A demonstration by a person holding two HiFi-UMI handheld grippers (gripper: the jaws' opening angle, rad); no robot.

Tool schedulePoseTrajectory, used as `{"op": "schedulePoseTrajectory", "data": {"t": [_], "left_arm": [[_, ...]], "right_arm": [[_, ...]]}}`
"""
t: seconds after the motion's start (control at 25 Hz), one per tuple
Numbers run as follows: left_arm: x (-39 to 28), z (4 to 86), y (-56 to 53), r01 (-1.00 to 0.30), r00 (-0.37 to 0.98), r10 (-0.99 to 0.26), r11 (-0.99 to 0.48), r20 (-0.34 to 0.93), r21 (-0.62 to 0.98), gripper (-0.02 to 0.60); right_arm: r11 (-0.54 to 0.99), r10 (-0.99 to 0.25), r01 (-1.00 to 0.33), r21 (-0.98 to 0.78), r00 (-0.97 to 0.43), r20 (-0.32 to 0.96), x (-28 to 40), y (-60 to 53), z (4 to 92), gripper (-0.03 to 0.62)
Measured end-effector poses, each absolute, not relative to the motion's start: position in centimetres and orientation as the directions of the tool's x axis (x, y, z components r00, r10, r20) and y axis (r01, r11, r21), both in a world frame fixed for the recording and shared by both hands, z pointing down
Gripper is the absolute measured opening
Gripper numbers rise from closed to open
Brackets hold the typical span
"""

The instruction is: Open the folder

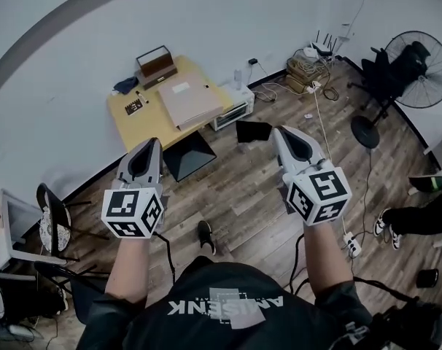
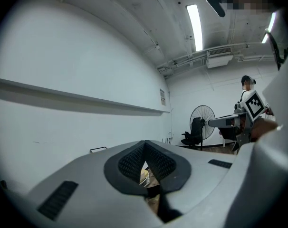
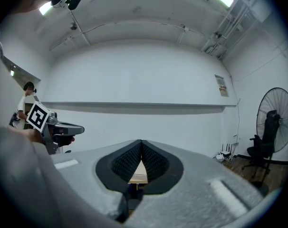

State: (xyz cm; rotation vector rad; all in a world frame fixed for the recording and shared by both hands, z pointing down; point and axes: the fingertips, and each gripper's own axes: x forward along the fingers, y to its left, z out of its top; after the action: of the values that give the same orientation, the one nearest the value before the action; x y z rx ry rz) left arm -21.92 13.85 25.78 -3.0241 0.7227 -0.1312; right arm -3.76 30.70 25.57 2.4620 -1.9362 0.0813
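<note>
Head view: flat beige cardboard folder [image 1: 188, 102] lies closed on the small yellow table [image 1: 144, 126] by the wall [image 1: 60, 86], well apart from me; reaching it with claws shut, I could shove it off the edge. Left gripper view: my left gripper [image 2: 145, 146] points level, jaws pressed together, empty. Right gripper view: right gripper [image 3: 141, 144] likewise.

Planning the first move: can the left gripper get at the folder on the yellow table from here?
Probably not yet. The left gripper, jaws shut, hangs over the floor, well short of the yellow table where the folder lies. Nothing seems in the way.
</note>
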Motion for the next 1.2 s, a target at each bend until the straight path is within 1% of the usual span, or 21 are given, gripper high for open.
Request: {"op": "schedulePoseTrajectory", "data": {"t": [0.44,0.72,0.88,1.04,1.2], "left_arm": [[-17.6,23.8,-0.8,-0.412,0.909,-0.415,-0.909,0.037,-0.067,0.0],[-15.4,24.4,-7.1,-0.399,0.916,-0.4,-0.916,0.038,-0.042,0.0],[-14.9,24.8,-10.6,-0.401,0.915,-0.402,-0.916,0.032,-0.033,0.0],[-14.8,24.7,-13.9,-0.413,0.911,-0.413,-0.911,0.011,-0.016,0.0],[-14.5,25.3,-16.4,-0.424,0.905,-0.424,-0.906,0.017,0.006,0.0]], "right_arm": [[-0.276,-0.96,-0.961,-0.002,0.276,0.043,-0.5,16.8,23.3,0.006],[-0.307,-0.949,-0.952,0.004,0.307,0.078,1.4,11.3,23.9,0.006],[-0.321,-0.945,-0.947,0.01,0.321,0.069,2.1,8.0,23.7,0.006],[-0.306,-0.948,-0.952,0.017,0.307,0.084,2.3,4.7,24.1,0.006],[-0.292,-0.95,-0.956,0.03,0.294,0.105,3.1,1.9,24.3,0.006]]}}
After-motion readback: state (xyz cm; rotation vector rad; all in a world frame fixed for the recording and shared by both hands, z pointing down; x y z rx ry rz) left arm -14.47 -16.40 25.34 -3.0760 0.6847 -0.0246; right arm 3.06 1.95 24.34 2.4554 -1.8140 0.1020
